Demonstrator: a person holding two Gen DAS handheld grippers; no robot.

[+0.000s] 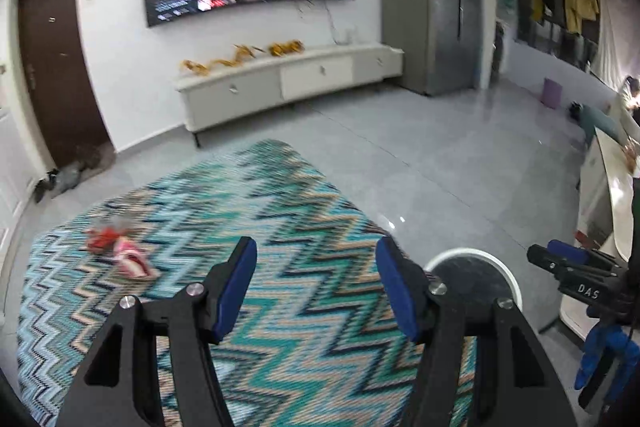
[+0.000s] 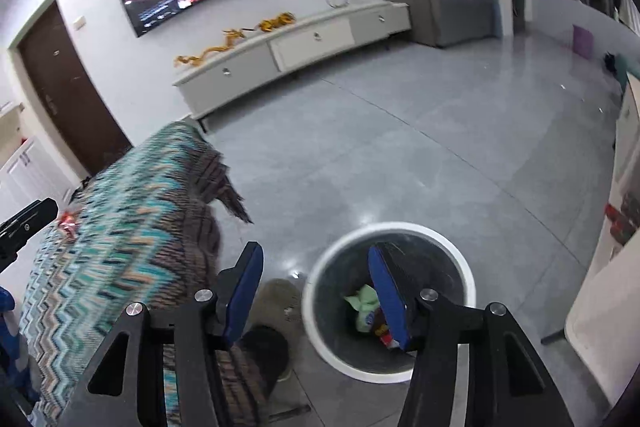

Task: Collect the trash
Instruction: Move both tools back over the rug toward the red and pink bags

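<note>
The zigzag cloth (image 1: 248, 227) fills the left wrist view, with red and pink wrappers (image 1: 118, 251) lying on it, while only the right wrist view looks into the white-rimmed bin (image 2: 390, 373) holding discarded wrappers (image 2: 370, 313), both the left gripper (image 1: 316, 287) and right gripper (image 2: 316, 291) angled downward, parted and empty.

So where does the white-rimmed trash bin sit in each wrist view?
Left wrist: trash bin at lower right, partly hidden behind the left tool's right finger.
Right wrist: trash bin at lower centre, wrappers inside, behind the right tool's right finger.
Shared landmark: the zigzag cloth.
</note>
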